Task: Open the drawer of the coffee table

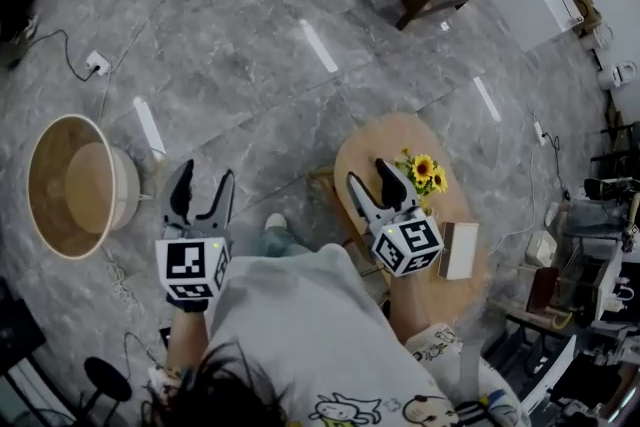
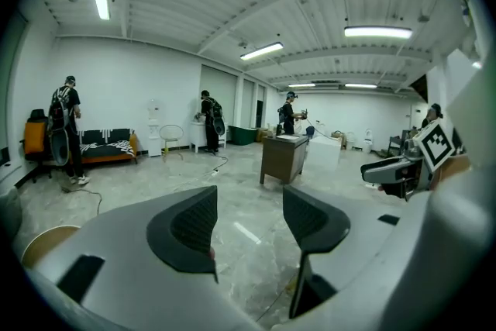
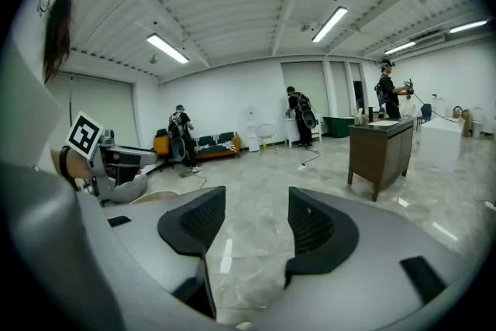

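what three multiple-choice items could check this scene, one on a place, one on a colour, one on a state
1. The sunflowers stand: A on the oval coffee table; B on a shelf; C in a sink.
2. Their petals are: A red; B yellow; C blue.
3. The right gripper is: A shut on a drawer handle; B shut on a flower; C open and empty.
Answers: 1 A, the head view shows them on the tabletop; 2 B, the petals are yellow round dark centres; 3 C, its own view shows the jaws apart with only floor between.
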